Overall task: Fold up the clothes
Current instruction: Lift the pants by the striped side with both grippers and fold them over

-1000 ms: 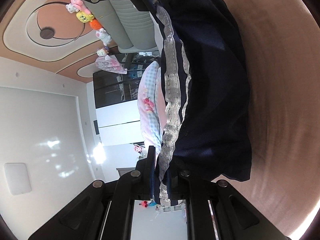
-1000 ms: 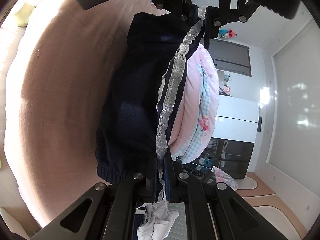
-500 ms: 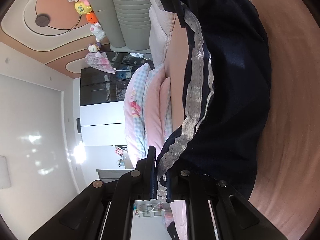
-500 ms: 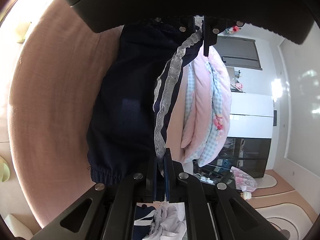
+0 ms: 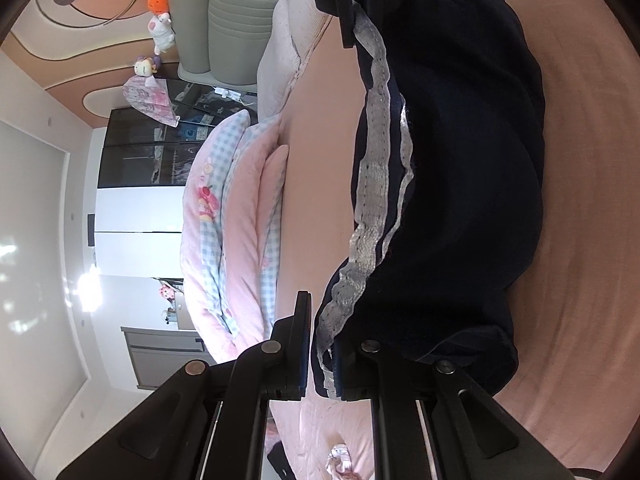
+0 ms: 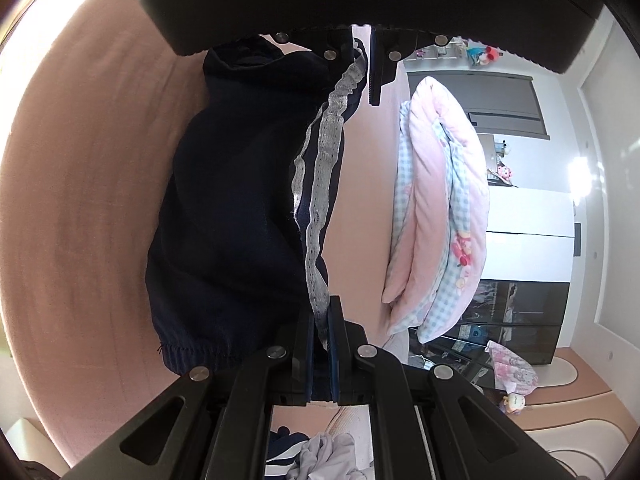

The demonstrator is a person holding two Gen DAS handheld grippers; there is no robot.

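Left gripper (image 5: pixel 320 344) and right gripper (image 6: pixel 320 332), fingers clamped on navy garment (image 5: pixel 460 200) with silver stripe, stretched above pink bedsheet (image 5: pixel 580 160)

A heap of clothes (image 6: pixel 320 454) is cut off at the right wrist view's lower edge; gripper fingers (image 6: pixel 320 344) hide the navy garment's (image 6: pixel 240 200) pinched edge, possibly a side seam.
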